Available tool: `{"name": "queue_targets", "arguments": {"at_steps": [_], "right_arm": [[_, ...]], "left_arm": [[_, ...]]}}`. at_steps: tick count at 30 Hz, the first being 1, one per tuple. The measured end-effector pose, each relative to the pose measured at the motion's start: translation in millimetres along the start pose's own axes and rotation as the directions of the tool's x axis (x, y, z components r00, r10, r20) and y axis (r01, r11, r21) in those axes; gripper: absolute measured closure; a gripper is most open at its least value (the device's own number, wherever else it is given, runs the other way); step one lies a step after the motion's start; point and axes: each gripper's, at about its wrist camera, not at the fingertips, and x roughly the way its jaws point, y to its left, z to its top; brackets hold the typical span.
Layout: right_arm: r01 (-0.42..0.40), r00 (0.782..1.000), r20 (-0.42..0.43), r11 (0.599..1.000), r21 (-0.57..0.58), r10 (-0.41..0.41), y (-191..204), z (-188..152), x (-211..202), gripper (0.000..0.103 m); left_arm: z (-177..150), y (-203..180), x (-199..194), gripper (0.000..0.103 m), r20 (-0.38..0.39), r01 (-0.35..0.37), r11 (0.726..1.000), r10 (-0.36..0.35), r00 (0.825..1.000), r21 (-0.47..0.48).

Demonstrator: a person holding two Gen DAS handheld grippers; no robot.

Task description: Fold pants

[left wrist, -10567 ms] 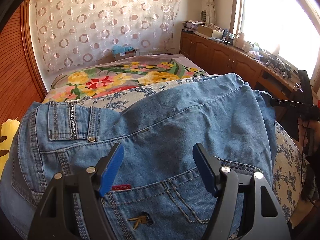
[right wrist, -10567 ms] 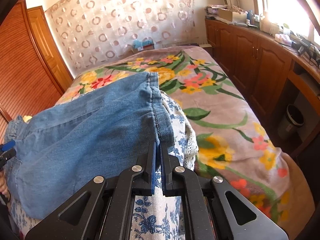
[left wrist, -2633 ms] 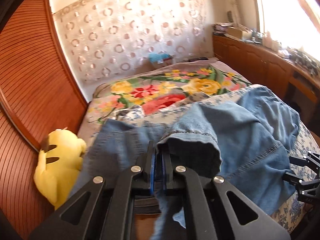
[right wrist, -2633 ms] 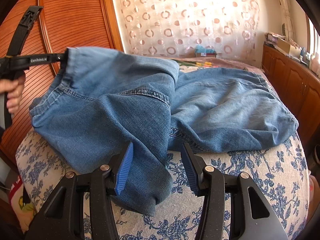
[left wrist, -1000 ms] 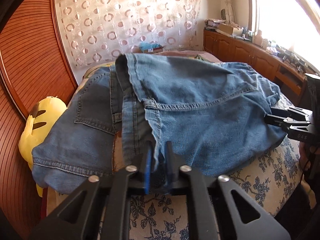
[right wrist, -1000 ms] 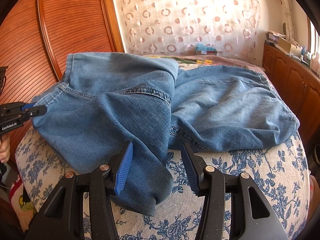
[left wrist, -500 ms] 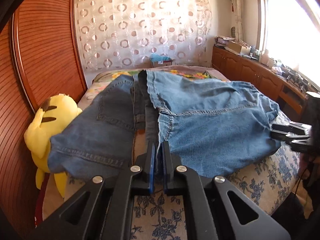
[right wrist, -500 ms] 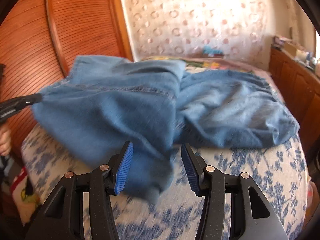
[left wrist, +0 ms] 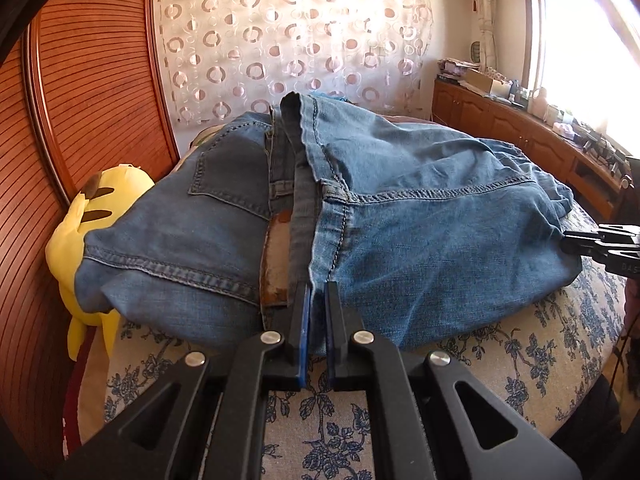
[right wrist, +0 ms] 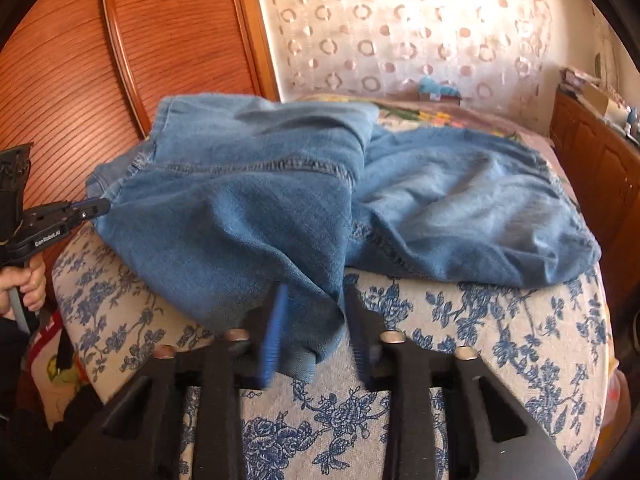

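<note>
Denim pants (left wrist: 420,216) are lying bunched across my blue-flowered bed cover (right wrist: 500,340).
I'm keeping my left gripper (left wrist: 316,312) clenched on their near edge, while my right gripper (right wrist: 314,320) is closing around a folded corner, pads not yet pressing.

Window glare, fisheye warp, blur

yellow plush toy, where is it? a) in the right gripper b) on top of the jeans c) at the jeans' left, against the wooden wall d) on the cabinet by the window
c: in the left wrist view the plush toy sits at the left edge of the jeans, wedged against the wooden wall.
</note>
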Motion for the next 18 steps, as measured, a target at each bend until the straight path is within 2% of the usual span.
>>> {"name": "queue_targets", "arguments": {"at_steps": [3, 10, 14, 18], "right_arm": [[-0.017, 1.000, 0.001, 1.000, 0.010, 0.017, -2.8, -2.9, -4.2, 0.101], [-0.062, 0.994, 0.088, 0.997, 0.041, 0.058, -1.2, -8.3, -42.4, 0.103], [-0.089, 0.993, 0.085, 0.994, 0.058, 0.084, 4.0, -13.6, -49.9, 0.103], [-0.081, 0.996, 0.052, 0.995, 0.060, 0.078, 9.2, -23.2, -44.0, 0.103]], "left_arm": [[0.0, 0.7, 1.7, 0.099, -0.003, 0.000, 1.000, 0.000, 1.000, 0.001], [-2.0, 2.1, 6.2, 0.097, -0.003, 0.005, 1.000, -0.005, 1.000, -0.004], [-3.8, 3.5, 9.4, 0.097, -0.005, 0.007, 1.000, -0.007, 1.000, -0.007], [-4.7, 6.4, 10.9, 0.096, -0.004, 0.011, 1.000, -0.011, 1.000, -0.013]]}}
